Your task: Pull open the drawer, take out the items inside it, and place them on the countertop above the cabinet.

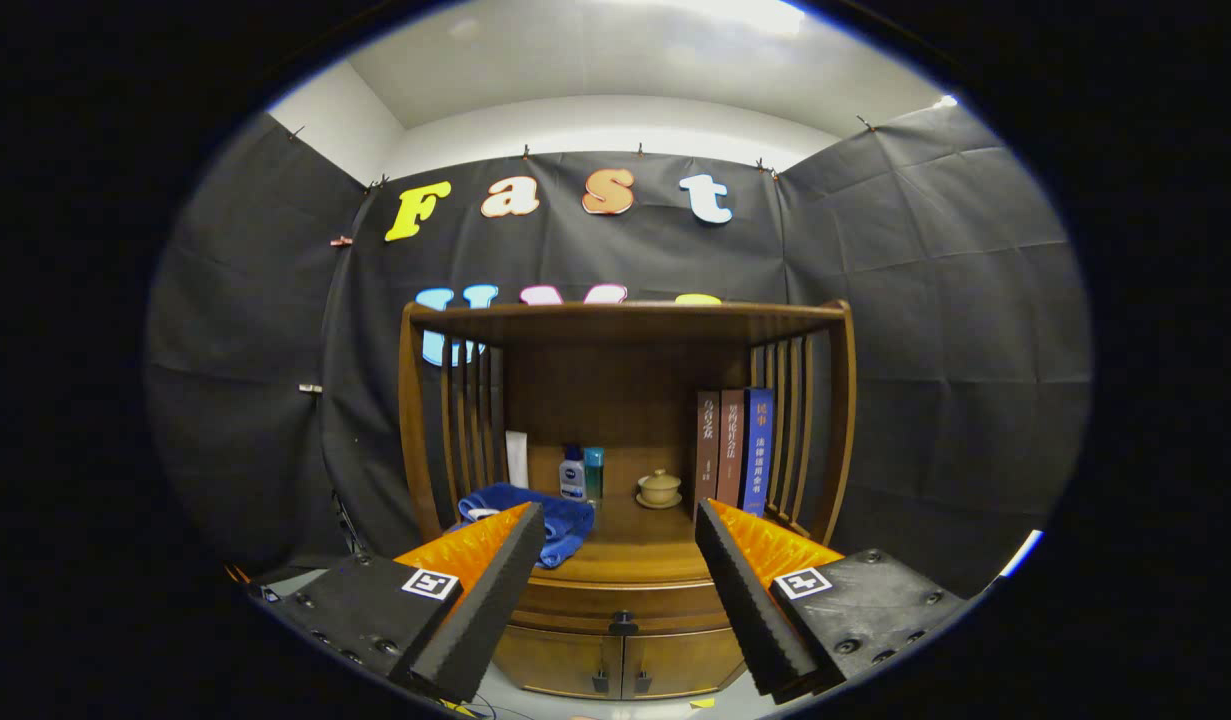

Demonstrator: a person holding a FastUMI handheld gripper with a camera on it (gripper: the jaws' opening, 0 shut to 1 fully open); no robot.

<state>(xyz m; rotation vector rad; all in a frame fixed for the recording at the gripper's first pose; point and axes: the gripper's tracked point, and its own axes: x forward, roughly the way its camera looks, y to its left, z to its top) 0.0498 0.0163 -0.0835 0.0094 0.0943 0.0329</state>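
A wooden cabinet (pixel 625 590) stands ahead of me with slatted sides and a top shelf. Its drawer (pixel 620 603) sits shut below the countertop (pixel 635 545), with a small dark knob (pixel 623 622) at its middle. My gripper (pixel 620 515) is open, fingers spread wide with nothing between them. The knob lies between and a little below the fingertips, still some way beyond them. A blue cloth (pixel 535 520) lies on the countertop's left part, partly hidden behind my left finger (pixel 495 590).
On the countertop stand a white roll (pixel 516 458), two small bottles (pixel 581 473), a lidded tea cup on a saucer (pixel 659 488) and three upright books (pixel 733 448) at the right. Two small doors (pixel 620 665) sit under the drawer. Black cloth walls surround the cabinet.
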